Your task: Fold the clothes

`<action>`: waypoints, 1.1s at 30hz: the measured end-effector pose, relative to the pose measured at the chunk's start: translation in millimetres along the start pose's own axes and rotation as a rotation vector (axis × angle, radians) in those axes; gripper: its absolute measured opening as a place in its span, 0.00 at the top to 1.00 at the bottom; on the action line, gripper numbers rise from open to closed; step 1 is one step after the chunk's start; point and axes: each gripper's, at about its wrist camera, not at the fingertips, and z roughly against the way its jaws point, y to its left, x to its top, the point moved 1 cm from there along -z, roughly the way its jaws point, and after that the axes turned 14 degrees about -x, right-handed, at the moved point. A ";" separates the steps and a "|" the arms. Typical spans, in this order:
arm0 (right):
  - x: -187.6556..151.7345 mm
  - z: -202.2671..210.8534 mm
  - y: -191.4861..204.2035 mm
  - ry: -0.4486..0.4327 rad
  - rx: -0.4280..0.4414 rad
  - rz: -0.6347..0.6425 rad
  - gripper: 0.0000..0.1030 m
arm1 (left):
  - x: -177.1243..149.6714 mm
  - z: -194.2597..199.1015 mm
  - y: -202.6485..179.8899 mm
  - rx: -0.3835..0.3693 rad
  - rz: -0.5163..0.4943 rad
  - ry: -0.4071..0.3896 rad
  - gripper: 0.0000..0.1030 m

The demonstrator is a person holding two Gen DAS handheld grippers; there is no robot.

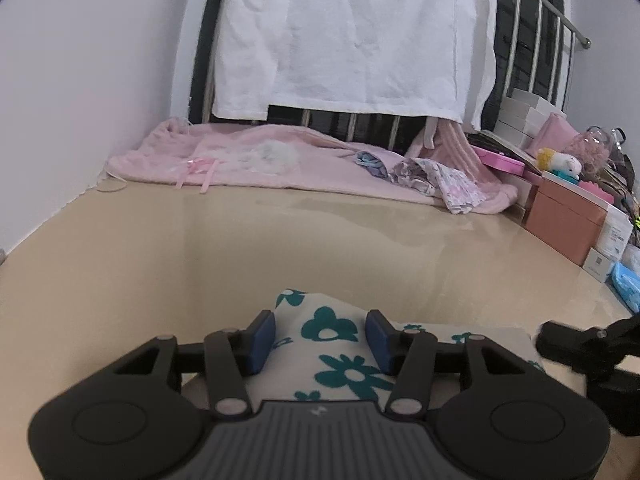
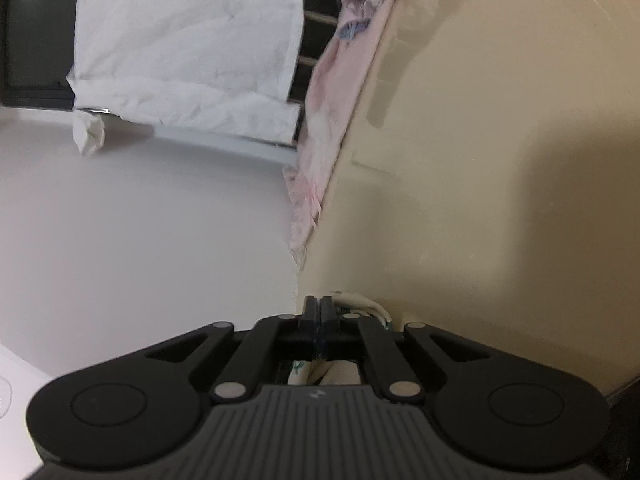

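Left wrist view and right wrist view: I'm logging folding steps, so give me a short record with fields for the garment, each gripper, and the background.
garment: cream cloth with teal flowers, lying on the beige table
left gripper: jaws open, straddling the cloth, blue pads not pressing it
right gripper: jaws shut, rolled sideways; cloth edge beside them, grip unclear
background: pink blanket at the far table edge, white sheet hanging on a railing, boxes at right
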 end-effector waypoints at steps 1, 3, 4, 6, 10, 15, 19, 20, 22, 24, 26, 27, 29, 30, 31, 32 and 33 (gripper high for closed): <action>-0.9 3.8 4.8 -0.013 -0.017 0.046 0.97 | -0.2 0.3 0.2 0.000 0.002 -0.002 0.51; -6.3 -1.3 12.3 0.034 -0.037 0.085 0.83 | 0.7 0.0 0.2 0.002 0.003 0.001 0.51; -9.0 -3.8 16.0 0.058 -0.047 0.105 0.64 | 1.1 0.0 0.6 0.002 0.006 0.000 0.51; -14.2 -9.2 23.0 0.104 -0.063 0.140 0.60 | 1.2 0.4 1.5 0.000 0.011 -0.002 0.51; -14.8 -26.7 25.4 0.130 -0.026 0.117 0.97 | 0.0 0.9 -0.4 0.009 -0.003 -0.001 0.51; -4.5 1.3 18.0 0.039 -0.072 0.088 0.98 | -3.1 -0.6 4.9 -0.050 0.068 0.021 0.42; -2.1 10.5 15.7 0.021 -0.102 0.105 0.92 | -5.6 3.0 4.7 -0.049 0.099 0.000 0.42; 0.7 8.8 15.2 0.019 -0.101 0.089 0.80 | -6.2 4.4 5.2 -0.052 0.108 -0.004 0.42; 6.3 5.1 14.4 0.014 -0.100 0.059 0.54 | -7.6 6.7 6.2 -0.057 0.120 -0.009 0.42; 13.4 -6.7 16.8 0.007 -0.102 0.064 0.59 | -9.2 8.2 7.2 -0.052 0.135 -0.017 0.42; 22.3 -20.6 20.1 -0.006 -0.127 0.075 0.97 | -10.3 10.1 9.7 -0.034 0.168 -0.029 0.42; 26.7 -23.7 21.8 -0.027 -0.146 0.083 0.98 | -10.6 11.2 10.7 -0.028 0.186 -0.036 0.41; 31.0 -13.7 28.1 -0.125 -0.207 0.129 0.96 | -11.2 18.6 14.1 -0.018 0.243 -0.062 0.41; 31.8 -6.7 32.2 -0.172 -0.242 0.161 0.95 | -10.7 25.5 17.0 -0.018 0.284 -0.079 0.43; 29.2 2.2 38.5 -0.199 -0.261 0.211 0.94 | -9.8 33.7 20.4 -0.022 0.330 -0.097 0.43; 22.7 11.6 47.4 -0.208 -0.261 0.285 0.91 | -8.7 42.3 23.4 -0.034 0.356 -0.118 0.42; 13.5 18.2 56.6 -0.209 -0.259 0.355 0.87 | -7.5 51.1 26.3 -0.049 0.373 -0.139 0.42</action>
